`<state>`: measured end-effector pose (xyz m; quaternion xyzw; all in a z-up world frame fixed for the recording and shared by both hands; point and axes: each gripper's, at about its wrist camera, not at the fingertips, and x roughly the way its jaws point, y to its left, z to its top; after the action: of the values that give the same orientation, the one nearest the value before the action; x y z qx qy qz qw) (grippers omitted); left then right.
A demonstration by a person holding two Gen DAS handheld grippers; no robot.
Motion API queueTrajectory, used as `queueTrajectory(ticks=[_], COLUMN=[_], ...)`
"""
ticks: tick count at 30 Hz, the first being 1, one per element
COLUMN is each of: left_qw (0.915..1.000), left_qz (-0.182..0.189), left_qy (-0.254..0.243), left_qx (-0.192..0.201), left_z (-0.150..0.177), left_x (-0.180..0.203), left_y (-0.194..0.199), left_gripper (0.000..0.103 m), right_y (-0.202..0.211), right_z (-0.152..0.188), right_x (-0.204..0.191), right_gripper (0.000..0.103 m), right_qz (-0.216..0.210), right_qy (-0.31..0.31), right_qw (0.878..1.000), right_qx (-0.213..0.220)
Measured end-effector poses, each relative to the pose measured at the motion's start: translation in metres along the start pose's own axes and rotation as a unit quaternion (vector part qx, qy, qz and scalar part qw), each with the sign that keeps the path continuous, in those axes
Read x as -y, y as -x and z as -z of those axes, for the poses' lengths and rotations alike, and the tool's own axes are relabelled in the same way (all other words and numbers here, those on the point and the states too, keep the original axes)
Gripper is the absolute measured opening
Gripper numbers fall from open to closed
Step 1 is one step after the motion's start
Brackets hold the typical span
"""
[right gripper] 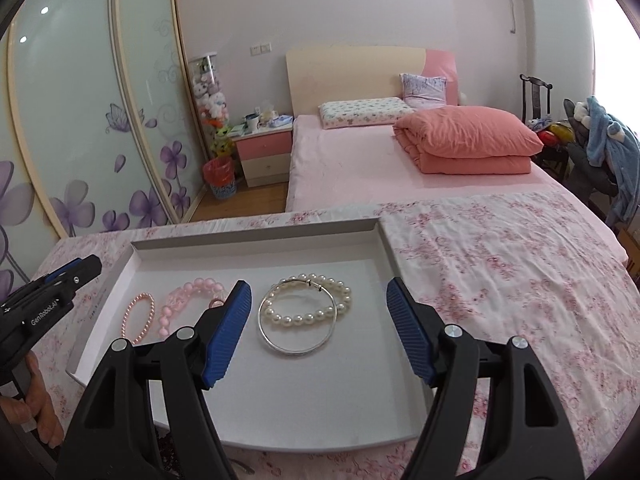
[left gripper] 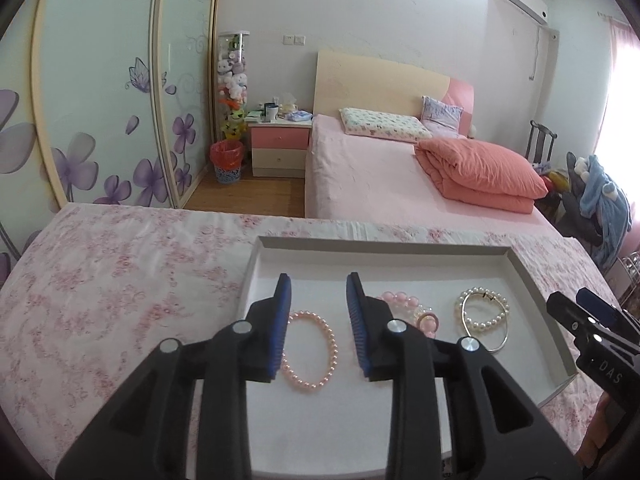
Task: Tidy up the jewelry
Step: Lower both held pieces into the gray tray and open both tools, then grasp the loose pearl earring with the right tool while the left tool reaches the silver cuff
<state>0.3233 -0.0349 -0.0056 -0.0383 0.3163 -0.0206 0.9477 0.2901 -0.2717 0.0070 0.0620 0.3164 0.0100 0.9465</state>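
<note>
Two hand-held grippers angle down over a shallow white tray [right gripper: 384, 248]. The left gripper [left gripper: 318, 300] has its jaws parted a little with nothing between the pads; a small pink pearl bracelet [left gripper: 310, 354] lies flat on the tray floor below the gap, apart from both pads. The right gripper [right gripper: 318, 308] stands wide and empty above a white pearl bracelet [right gripper: 308, 306] overlapped by a silver bangle [right gripper: 298, 350]. A hand [right gripper: 38, 408] grips the left tool's handle (seen only at the right camera's left edge). The tray sits on a pink floral cloth [right gripper: 500, 280] in a bedroom, with flowered wardrobe doors [left gripper: 100, 100] at the left and a pink bed [left gripper: 380, 176] behind. In the tray, between the pearl pieces, lies a chunky pink bead bracelet [right gripper: 192, 296].
</note>
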Motion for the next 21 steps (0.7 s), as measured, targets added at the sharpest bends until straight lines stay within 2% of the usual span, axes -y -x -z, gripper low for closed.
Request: queueTrajectory(ticks=[5, 11, 16, 21], left_qw=[0.9999, 0.9996, 0.9994, 0.9989], left_qz=[0.0, 0.007, 0.024, 0.041], left_qy=[-0.002, -0.009, -0.018, -0.022], left_qx=[0.012, 0.024, 0.019, 0.001], left_z=[0.001, 0.015, 0.04, 0.071], left_x=[-0.001, -0.003, -0.005, -0.008], left_y=[0.024, 0.061, 0.089, 0.107], left_gripper=[0.032, 0.04, 0.049, 0.059], right_y=[0.018, 0.046, 0.061, 0.06], right_z=[0.002, 0.016, 0.045, 0.079], right_x=[-0.002, 0.006, 0.017, 0.026], right_gripper=[0.07, 0.07, 0.065, 0.049], right_qz=[-0.004, -0.007, -0.008, -0.014], right_qy=[0.007, 0.006, 0.015, 0.023], right_qw=[1.0, 1.0, 1.0, 0.997], right_qx=[0.011, 0.012, -0.019, -0.075])
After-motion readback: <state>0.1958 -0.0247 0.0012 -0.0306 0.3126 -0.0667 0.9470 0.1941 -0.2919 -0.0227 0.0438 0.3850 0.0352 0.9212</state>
